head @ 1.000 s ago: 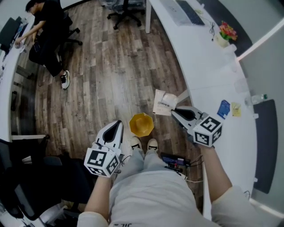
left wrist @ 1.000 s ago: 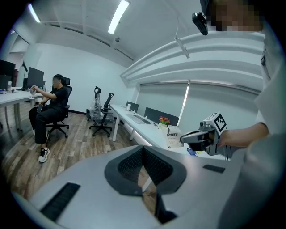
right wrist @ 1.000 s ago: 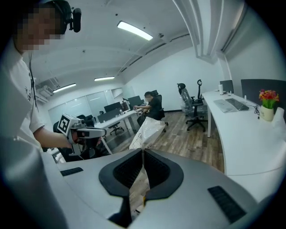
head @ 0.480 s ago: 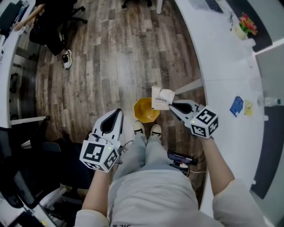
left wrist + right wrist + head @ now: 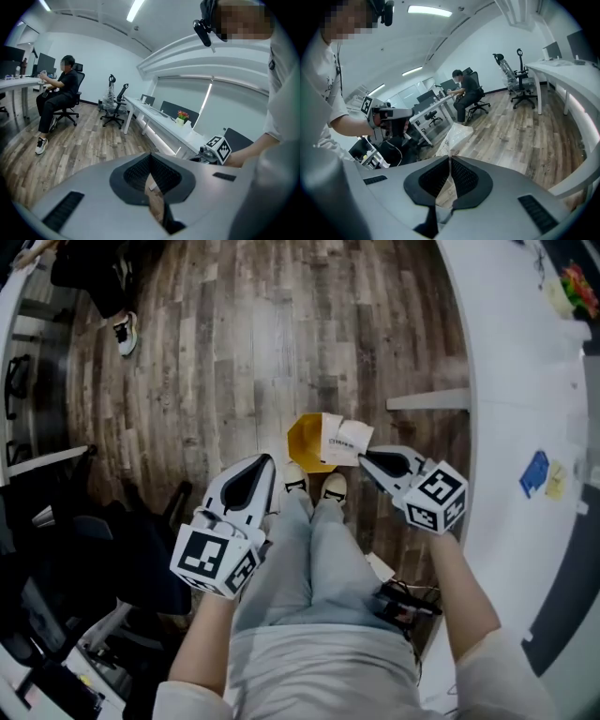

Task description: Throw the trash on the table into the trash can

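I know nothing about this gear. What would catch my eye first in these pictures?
The right tongs pinch a crumpled paper above the right edge of the yellow trash can on the wood floor, just ahead of the person's shoes. The left tongs are shut and empty beside it, and a white desk curves along the right.

Creased white printed paper (image 5: 345,442), aloft over rim of upright yellow trash can (image 5: 303,440)

On the wood-plank floor (image 5: 234,352): a yellow trash can (image 5: 302,442), just ahead of a pair of shoes (image 5: 335,487). To the right, on the curved white table (image 5: 506,352): a blue card (image 5: 534,472) and a yellow note (image 5: 556,480) (side by side).
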`<move>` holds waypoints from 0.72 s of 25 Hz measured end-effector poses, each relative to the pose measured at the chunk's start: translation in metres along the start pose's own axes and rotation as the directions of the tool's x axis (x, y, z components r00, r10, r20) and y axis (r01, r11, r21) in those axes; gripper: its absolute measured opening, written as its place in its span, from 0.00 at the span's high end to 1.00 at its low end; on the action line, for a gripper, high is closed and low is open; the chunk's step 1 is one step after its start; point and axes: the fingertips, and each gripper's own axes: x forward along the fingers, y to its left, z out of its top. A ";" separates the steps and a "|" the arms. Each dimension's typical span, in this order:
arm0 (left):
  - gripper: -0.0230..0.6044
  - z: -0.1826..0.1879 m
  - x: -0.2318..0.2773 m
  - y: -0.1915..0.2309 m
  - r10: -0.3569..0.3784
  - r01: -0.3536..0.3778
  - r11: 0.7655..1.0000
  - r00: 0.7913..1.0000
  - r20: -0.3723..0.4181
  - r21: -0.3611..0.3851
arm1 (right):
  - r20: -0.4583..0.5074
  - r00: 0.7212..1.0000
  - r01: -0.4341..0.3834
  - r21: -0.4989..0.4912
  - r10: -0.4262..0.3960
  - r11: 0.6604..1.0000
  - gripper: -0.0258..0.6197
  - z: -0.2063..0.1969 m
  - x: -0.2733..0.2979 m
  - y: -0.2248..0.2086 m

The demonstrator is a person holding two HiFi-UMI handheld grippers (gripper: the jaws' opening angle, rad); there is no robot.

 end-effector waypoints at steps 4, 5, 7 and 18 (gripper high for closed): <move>0.96 -0.039 0.025 0.011 -0.002 0.001 0.999 0.999 -0.032 -0.033 | -0.035 0.999 -0.009 0.047 0.010 0.999 0.90 -0.043 0.031 -0.016; 0.96 -0.048 0.030 0.014 -0.001 -0.001 0.999 0.999 -0.039 -0.038 | -0.041 0.999 -0.010 0.063 0.012 0.998 0.90 -0.054 0.038 -0.020; 0.96 -0.064 0.039 0.021 0.003 -0.005 0.999 0.999 -0.047 -0.046 | -0.057 0.998 -0.005 0.085 0.010 0.996 0.90 -0.076 0.054 -0.029; 0.96 -0.138 0.074 0.067 0.029 -0.034 0.996 0.998 -0.061 -0.085 | -0.168 0.986 0.016 0.104 0.002 0.994 0.90 -0.175 0.137 -0.086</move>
